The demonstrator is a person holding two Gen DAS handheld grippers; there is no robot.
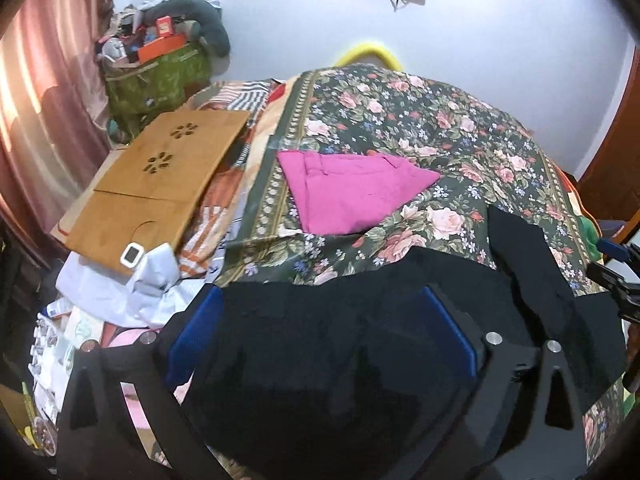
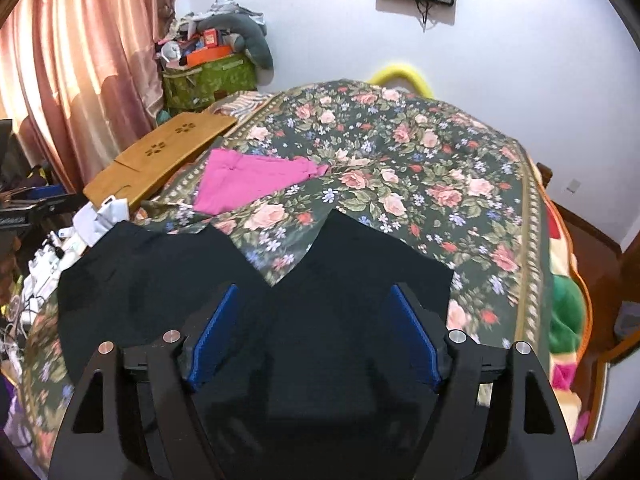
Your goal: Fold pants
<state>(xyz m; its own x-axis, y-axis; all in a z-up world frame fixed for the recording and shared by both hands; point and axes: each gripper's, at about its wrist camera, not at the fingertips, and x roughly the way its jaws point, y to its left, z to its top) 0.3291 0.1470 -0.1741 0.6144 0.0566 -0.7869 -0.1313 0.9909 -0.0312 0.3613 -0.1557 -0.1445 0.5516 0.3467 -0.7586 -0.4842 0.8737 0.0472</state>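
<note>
Black pants [image 1: 328, 344] lie on the near part of the floral bedspread [image 1: 420, 120], seen also in the right wrist view [image 2: 160, 264]. One leg [image 1: 532, 264] runs up at the right. My left gripper [image 1: 320, 312] is open, its blue pads [image 1: 192, 336] wide apart over the black cloth. My right gripper [image 2: 312, 320] is open too, blue pads [image 2: 416, 344] spread over the cloth where two black parts [image 2: 376, 256] meet in a V. Whether the fingers touch the cloth is unclear. The other gripper shows at the left wrist view's right edge [image 1: 620, 280].
Folded pink pants [image 1: 352, 188] lie further up the bedspread, also in the right wrist view [image 2: 248, 180]. A wooden lap table [image 1: 160, 176] lies on the bed's left side. A green bag with clutter [image 1: 156, 76] stands by the curtain. Cables and small items [image 2: 36, 272] sit at the left.
</note>
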